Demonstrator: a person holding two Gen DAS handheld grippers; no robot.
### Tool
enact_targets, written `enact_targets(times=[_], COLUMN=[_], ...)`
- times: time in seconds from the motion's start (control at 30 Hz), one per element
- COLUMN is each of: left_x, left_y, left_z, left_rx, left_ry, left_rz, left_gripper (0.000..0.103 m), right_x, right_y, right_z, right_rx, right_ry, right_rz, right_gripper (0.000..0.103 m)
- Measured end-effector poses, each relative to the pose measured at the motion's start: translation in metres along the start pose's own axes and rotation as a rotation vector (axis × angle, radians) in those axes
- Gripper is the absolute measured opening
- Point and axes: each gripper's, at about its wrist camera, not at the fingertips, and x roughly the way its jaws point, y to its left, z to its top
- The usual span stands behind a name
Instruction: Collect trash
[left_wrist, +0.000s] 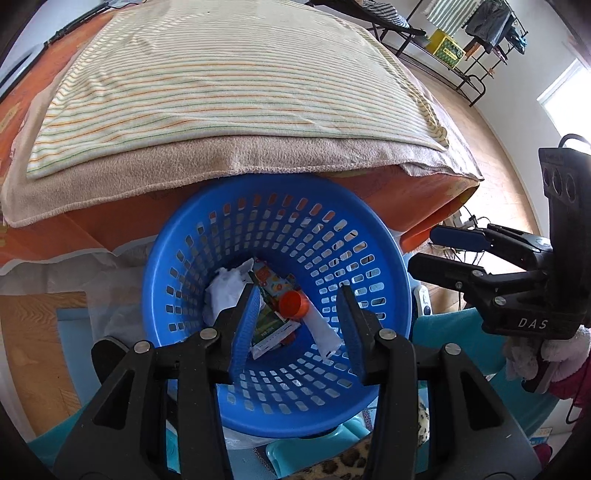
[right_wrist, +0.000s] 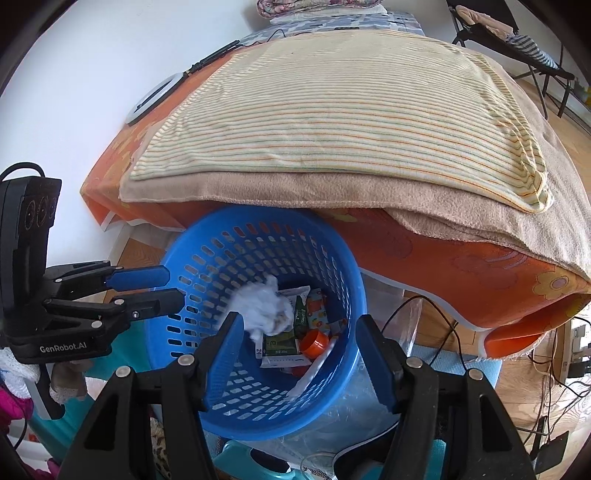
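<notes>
A blue perforated basket (left_wrist: 207, 236) stands against the bed's front edge; it also shows in the right wrist view (right_wrist: 343, 266). Inside lie a crumpled white tissue (right_wrist: 258, 306), printed sachets (right_wrist: 280, 347), an orange cap (left_wrist: 293, 303) and a white wrapper (left_wrist: 325, 334). My left gripper (left_wrist: 297, 328) is open and empty over the basket mouth. My right gripper (right_wrist: 299, 354) is open and empty over the basket too. The tissue looks blurred in the right wrist view. Each gripper appears in the other's view: the right (left_wrist: 428, 251), the left (right_wrist: 170, 288).
The bed (right_wrist: 443, 258) has an orange flowered sheet, a beige blanket and a striped cloth (left_wrist: 229, 85). Cables (right_wrist: 443, 325) lie on the wooden floor at right. A drying rack (left_wrist: 461, 48) stands at the back. Teal items and leopard fabric (left_wrist: 343, 465) lie below.
</notes>
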Motion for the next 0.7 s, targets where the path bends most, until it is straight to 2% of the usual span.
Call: enact_targets(times=[0.37, 0.43, 0.5, 0.7], left_x=[-0.03, -0.034, -0.038, -0.053], left_y=[-0.014, -0.014, -0.014, -0.013], left_z=[0.016, 0.02, 0.025, 0.043], left_rx=[0.047, 0.049, 0.049, 0.062], left_ry=[-0.089, -0.101, -0.114, -0.163], left_rz=[0.012, 0.016, 0.021, 0.041], left_gripper=[0.044, 0.044, 0.053, 0.055], right_x=[-0.018, -0.023, -0.03, -0.047], right_y=[0.0, 0.002, 0.002, 0.01], right_z=[0.013, 0.018, 0.023, 0.038], right_rx=[0.008, 0.004, 0.001, -0.052], right_ry=[-0.042, -0.056, -0.076, -0.125], right_rz=[0.014, 0.016, 0.019, 0.001], right_gripper=[0.066, 0.069, 0.08, 0.08])
